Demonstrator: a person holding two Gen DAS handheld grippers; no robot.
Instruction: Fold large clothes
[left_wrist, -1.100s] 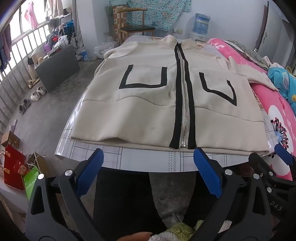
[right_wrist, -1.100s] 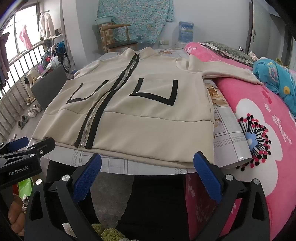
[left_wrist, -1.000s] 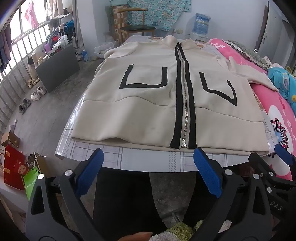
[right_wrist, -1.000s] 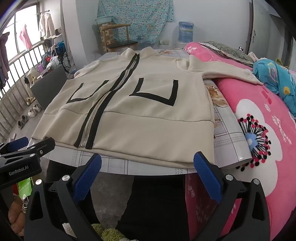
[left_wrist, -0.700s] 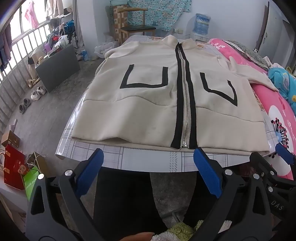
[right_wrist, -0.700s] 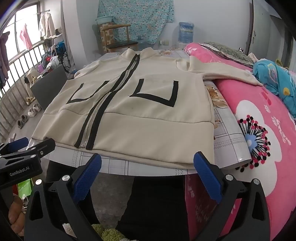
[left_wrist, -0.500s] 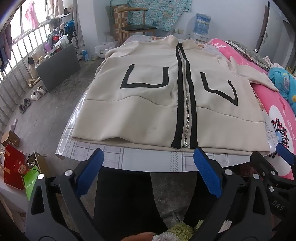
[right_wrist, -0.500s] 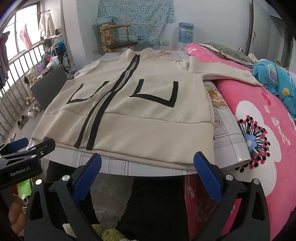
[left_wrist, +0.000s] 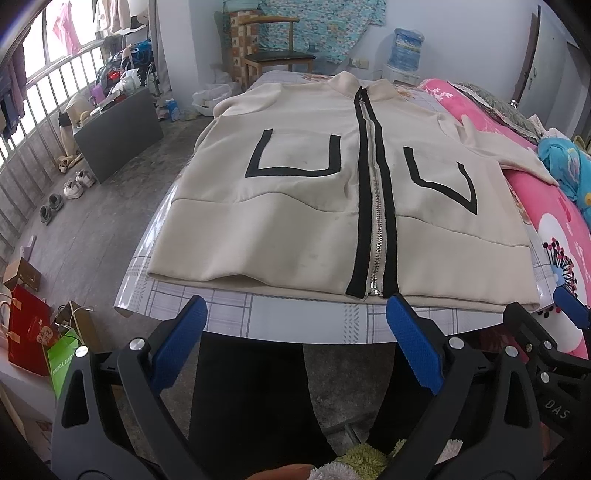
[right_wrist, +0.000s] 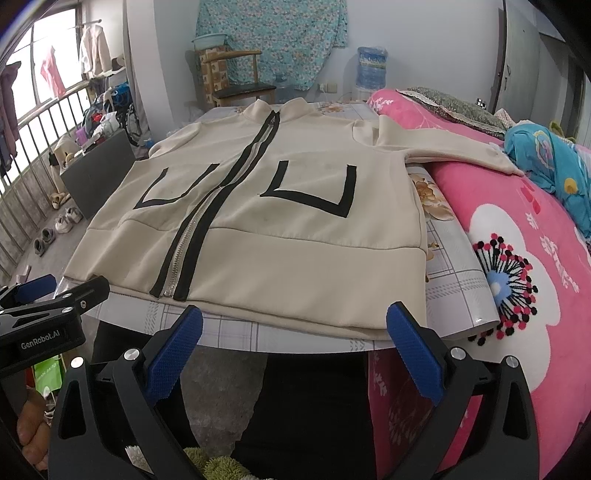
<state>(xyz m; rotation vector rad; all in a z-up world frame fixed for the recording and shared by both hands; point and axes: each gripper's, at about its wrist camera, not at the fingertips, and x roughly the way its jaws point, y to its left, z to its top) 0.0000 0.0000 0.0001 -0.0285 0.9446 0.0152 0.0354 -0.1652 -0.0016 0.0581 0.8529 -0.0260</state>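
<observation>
A cream zip-up jacket (left_wrist: 295, 218) with black trim lies flat, front up, on a table (left_wrist: 295, 321); it also shows in the right wrist view (right_wrist: 295, 254). Its hem faces me and its right sleeve (right_wrist: 454, 146) drapes onto the pink bed. My left gripper (left_wrist: 295, 343) is open and empty, just short of the table's near edge below the hem. My right gripper (right_wrist: 293, 343) is open and empty, also short of the near edge, to the right of the left gripper (right_wrist: 44, 299).
A pink flowered bed (right_wrist: 517, 258) adjoins the table's right side, with a blue blanket (right_wrist: 546, 158) on it. A wooden chair (left_wrist: 273, 55) and water bottle (left_wrist: 406, 44) stand behind. A dark box (left_wrist: 118, 133), shoes and bags lie on the floor at left.
Both grippers have barely drifted; the jacket lies as before and both stay open.
</observation>
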